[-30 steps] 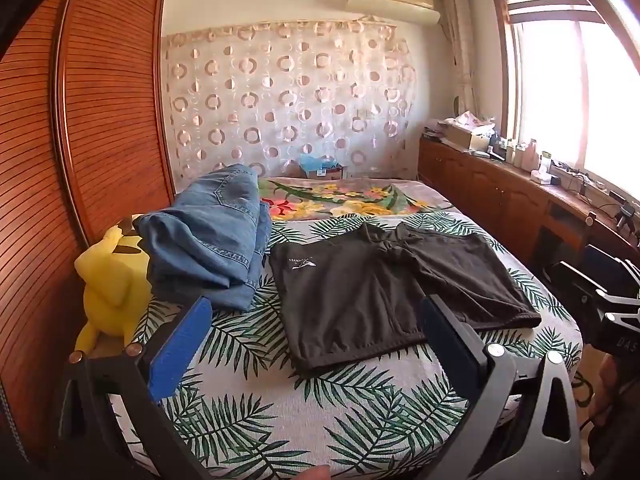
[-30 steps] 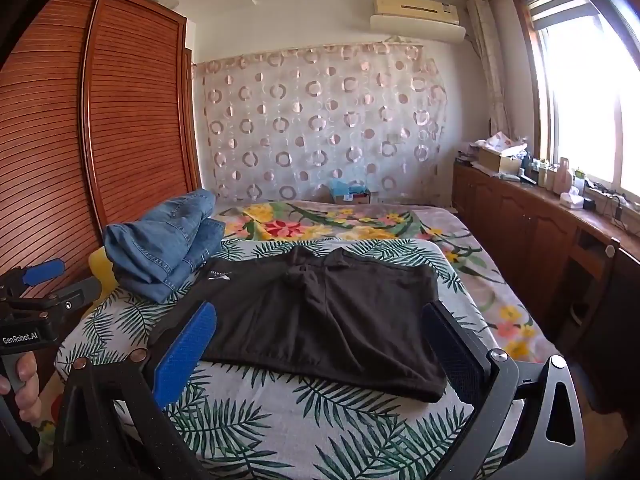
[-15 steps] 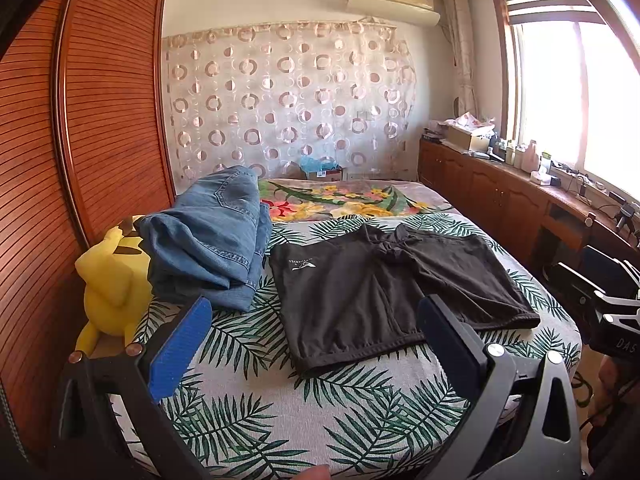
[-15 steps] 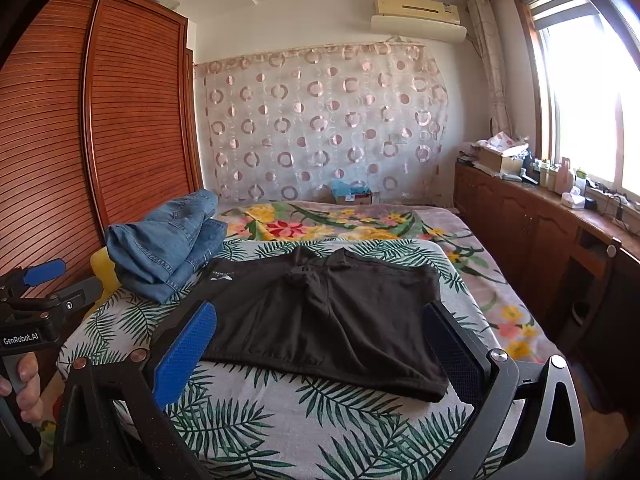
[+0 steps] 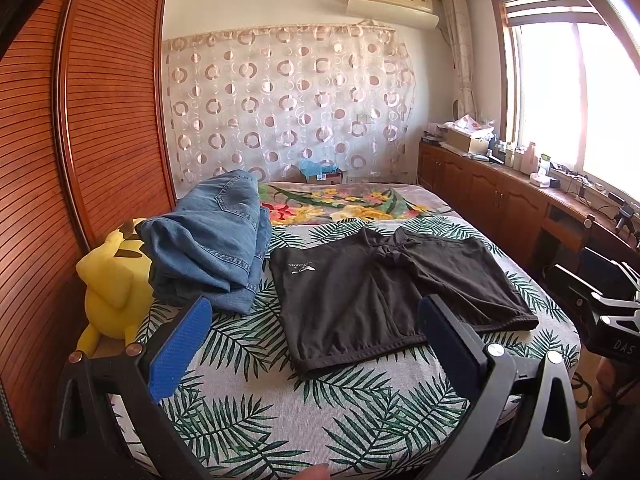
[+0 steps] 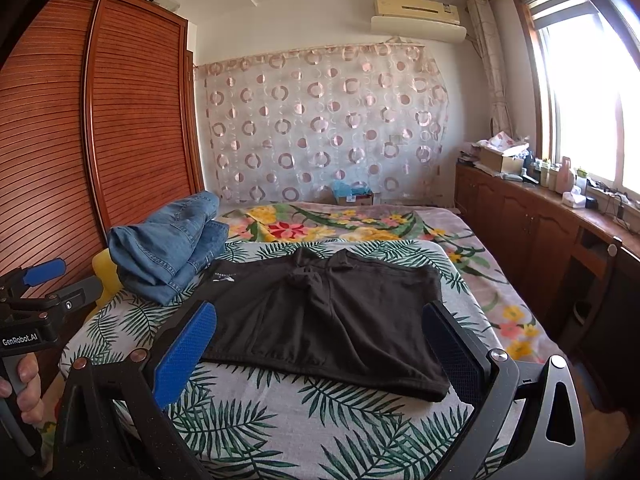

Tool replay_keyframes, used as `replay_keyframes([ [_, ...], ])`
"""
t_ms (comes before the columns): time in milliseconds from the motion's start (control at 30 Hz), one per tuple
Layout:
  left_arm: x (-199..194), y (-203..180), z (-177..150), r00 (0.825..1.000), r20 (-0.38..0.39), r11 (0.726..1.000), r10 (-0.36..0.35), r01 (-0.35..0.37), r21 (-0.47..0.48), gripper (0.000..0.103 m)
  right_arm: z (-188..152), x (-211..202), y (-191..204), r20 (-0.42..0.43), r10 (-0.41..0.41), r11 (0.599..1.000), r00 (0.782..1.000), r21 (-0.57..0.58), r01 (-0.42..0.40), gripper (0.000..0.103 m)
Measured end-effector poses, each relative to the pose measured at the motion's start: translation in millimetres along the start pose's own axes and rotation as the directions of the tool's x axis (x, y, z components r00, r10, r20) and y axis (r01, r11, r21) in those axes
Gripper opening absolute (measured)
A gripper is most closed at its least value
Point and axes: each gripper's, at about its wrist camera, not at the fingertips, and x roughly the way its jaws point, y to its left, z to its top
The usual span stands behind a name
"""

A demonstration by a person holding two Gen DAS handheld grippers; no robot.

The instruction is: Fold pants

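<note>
The left gripper [image 5: 308, 344] hangs above the near end of the bed, its two fingers spread wide with nothing between them; one carries a blue pad [image 5: 180, 348], the other shows dark. The right gripper [image 6: 316, 348] sits the same way beside it, fingers wide apart and empty, above the near edge of the mattress. From the right wrist view, the left tool shows at the far left edge, with a hand [image 6: 24, 384] wrapped around its handle.

Just past both sets of fingers, the black shorts [image 5: 384, 292] lie flat on the leaf-print bedspread [image 5: 320, 412], spread out and unfolded, the waistband towards the far side and the two leg hems towards the grippers. A small white logo marks the left leg. Neither gripper touches the fabric.

To the left of the shorts, touching or nearly touching their edge, is a loosely folded heap of blue jeans [image 5: 216, 248]. A yellow plush toy [image 5: 112, 284] is wedged between the jeans and the slatted wooden wardrobe [image 5: 100, 120] that runs along the left side of the bed.

Further off, a floral blanket [image 5: 340, 200] covers the far part of the bed, a curtain with ring patterns [image 5: 288, 104] hangs on the back wall below an air conditioner [image 5: 390, 0], and a cluttered wooden cabinet [image 5: 500, 192] stands under the bright window on the right.
</note>
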Motion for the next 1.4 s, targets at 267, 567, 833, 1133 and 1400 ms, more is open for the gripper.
replay_keyframes([
  [267, -0.4, -1.6, 1.4, 1.0, 0.006, 1.0, 0.0, 0.0, 0.001, 0.103, 0.8, -0.1, 0.8, 0.003, -0.002, 1.0, 1.0, 0.002, 0.002, 0.102],
  [567, -2.8, -1.6, 4.4, 1.0, 0.011, 1.0, 0.0, 0.0, 0.005, 0.103, 1.5, -0.5, 1.5, 0.008, -0.001, 1.0, 1.0, 0.003, 0.001, 0.102],
  [833, -2.4, -1.9, 3.1, 1.0, 0.01, 1.0, -0.001, 0.001, 0.004, 0.103, 1.3, -1.1, 0.5, 0.009, -0.001, 1.0, 1.0, 0.005, 0.001, 0.102],
  [1133, -2.8, -2.3, 4.1, 1.0, 0.012, 1.0, -0.001, 0.001, 0.005, 0.103, 1.0, -1.9, 0.9, 0.012, 0.0, 1.0, 1.0, 0.002, 0.0, 0.102],
  [1400, -2.4, -2.4, 5.7, 1.0, 0.007, 1.0, -0.004, 0.004, 0.004, 0.103, 0.2, -2.2, 0.7, 0.011, 0.002, 1.0, 1.0, 0.003, -0.002, 0.102],
])
